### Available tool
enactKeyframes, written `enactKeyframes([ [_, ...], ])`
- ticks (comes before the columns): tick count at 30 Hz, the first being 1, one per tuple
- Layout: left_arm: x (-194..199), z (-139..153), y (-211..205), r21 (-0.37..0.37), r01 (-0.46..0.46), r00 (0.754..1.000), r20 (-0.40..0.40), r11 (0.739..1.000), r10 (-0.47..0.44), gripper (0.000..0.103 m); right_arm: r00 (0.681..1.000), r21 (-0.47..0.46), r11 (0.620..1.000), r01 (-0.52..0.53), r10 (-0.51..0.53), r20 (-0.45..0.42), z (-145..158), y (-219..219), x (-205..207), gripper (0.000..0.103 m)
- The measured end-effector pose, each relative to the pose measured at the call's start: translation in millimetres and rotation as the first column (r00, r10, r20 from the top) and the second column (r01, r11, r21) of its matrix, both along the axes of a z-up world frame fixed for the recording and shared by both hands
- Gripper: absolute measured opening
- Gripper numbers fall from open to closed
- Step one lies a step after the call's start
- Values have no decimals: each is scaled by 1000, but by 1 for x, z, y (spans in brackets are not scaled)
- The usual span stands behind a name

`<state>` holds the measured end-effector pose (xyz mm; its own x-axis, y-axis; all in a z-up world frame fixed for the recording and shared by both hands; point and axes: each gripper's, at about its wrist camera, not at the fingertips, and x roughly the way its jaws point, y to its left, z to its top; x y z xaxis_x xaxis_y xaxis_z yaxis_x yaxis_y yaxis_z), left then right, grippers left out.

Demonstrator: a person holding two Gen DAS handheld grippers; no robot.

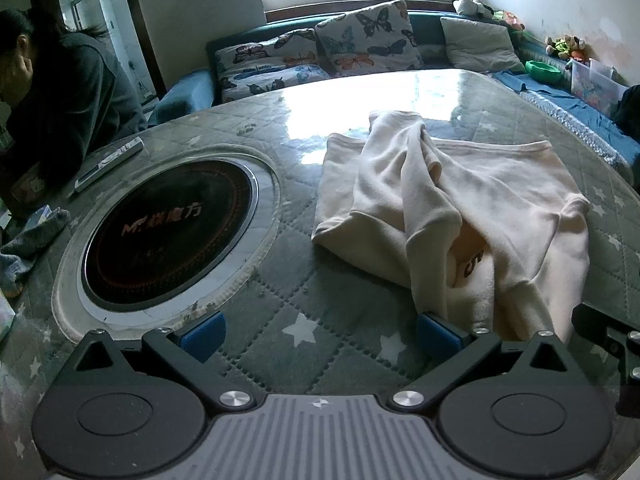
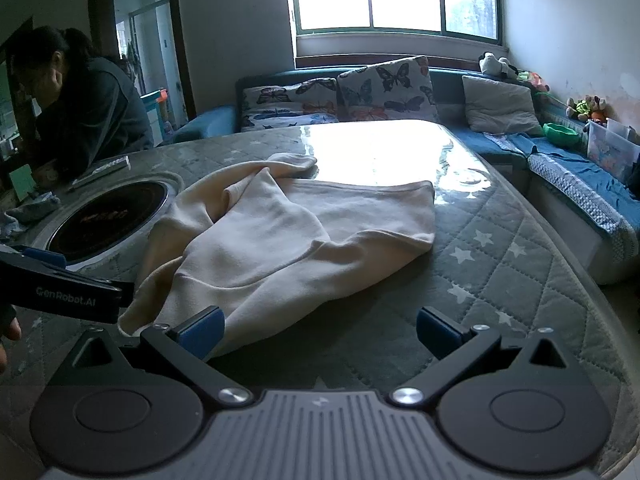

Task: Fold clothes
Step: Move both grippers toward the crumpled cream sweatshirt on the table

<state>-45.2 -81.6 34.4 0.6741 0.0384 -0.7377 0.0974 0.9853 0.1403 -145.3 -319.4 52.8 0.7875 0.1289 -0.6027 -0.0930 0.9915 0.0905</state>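
Lying crumpled on the quilted desk [image 1: 304, 312], the cream sweatshirt [image 1: 460, 200] sits right of the round inset cooktop [image 1: 168, 232]. Both the left gripper [image 1: 320, 334] and right gripper [image 2: 318, 330] spread their fingers wide, empty, near its hem. Far right, a clear bin [image 2: 610, 152] holds colourful items, too blurred to identify.

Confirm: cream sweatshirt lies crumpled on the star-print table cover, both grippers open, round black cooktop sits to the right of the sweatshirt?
One error: the round black cooktop sits to the left of the cream sweatshirt, not the right; the left wrist view shows it plainly. The rest holds: the sweatshirt lies crumpled on the star-print table cover, and the left gripper and right gripper are both open.
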Motion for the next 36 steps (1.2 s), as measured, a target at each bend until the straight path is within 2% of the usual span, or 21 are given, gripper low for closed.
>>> enactKeyframes([
  [20, 4, -1, -9, 23, 29, 1000, 3, 999, -29, 103, 1000, 10, 1000, -1, 1, -5, 2, -1, 6, 103],
  [36, 20, 12, -13, 30, 60, 997, 40, 998, -61, 103, 999, -15, 999, -40, 40, 21, 17, -3, 34, 103],
])
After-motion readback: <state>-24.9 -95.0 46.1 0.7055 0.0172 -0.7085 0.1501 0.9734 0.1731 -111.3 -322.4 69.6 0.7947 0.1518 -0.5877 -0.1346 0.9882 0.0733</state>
